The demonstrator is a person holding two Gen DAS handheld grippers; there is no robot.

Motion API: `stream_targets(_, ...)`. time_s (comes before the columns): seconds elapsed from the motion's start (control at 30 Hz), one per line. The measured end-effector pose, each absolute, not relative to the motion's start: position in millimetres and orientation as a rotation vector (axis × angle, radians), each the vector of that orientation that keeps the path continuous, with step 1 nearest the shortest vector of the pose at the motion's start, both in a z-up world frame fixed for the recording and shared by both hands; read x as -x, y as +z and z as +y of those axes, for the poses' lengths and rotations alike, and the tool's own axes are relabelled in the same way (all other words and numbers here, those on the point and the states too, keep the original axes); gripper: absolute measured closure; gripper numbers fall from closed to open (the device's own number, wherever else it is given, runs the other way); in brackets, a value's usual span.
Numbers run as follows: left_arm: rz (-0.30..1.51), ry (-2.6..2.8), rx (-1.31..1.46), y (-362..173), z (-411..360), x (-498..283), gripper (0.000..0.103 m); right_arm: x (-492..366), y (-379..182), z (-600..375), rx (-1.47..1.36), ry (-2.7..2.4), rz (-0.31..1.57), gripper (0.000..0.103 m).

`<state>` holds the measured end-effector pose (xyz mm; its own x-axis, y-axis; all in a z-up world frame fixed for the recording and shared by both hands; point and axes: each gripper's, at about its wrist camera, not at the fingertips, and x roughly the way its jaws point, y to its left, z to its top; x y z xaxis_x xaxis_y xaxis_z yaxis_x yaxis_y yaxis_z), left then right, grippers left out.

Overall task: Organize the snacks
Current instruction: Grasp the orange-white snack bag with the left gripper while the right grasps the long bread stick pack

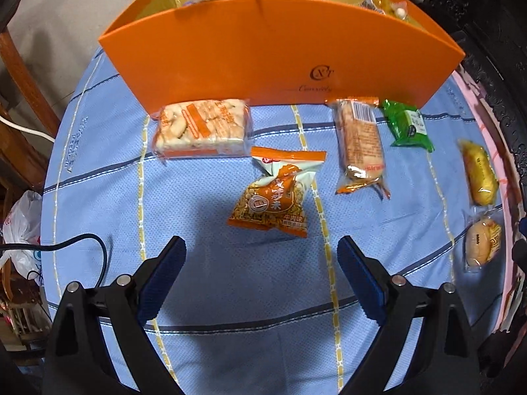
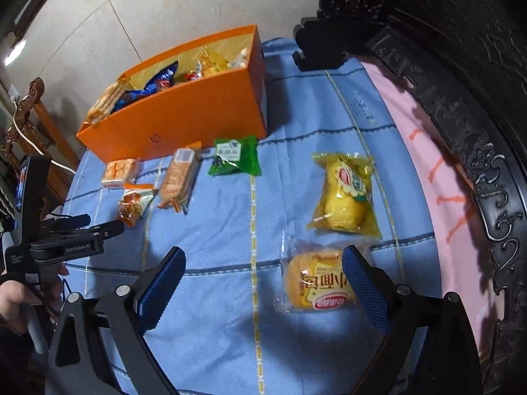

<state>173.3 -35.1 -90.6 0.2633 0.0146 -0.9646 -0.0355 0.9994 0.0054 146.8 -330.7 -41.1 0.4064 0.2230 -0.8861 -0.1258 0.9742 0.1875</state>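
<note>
A blue striped cloth (image 1: 230, 296) lay spread beneath the tool, with a pink sheet (image 2: 428, 171) along its right edge. Further right stood dark carved wooden furniture (image 2: 477, 131). Off to the left were a wooden chair (image 1: 13, 65), a white cable (image 1: 26, 128) and a white plastic bag (image 1: 19, 230).

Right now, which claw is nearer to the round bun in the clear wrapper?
Right. The right claw hangs open just over the round bun, one finger beside it. The left claw, also open, is over the orange peanut packet, with the bun far to its right.
</note>
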Motion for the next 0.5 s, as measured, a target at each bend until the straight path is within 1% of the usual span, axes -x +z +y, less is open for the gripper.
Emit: stream_targets(0.5, 1.336, 0.068, -0.011, -118.5, -45.1, -201.9, 0.012, -167.4, -52.5, -334.0, -0.105, 0.239, 1.162, 0.007)
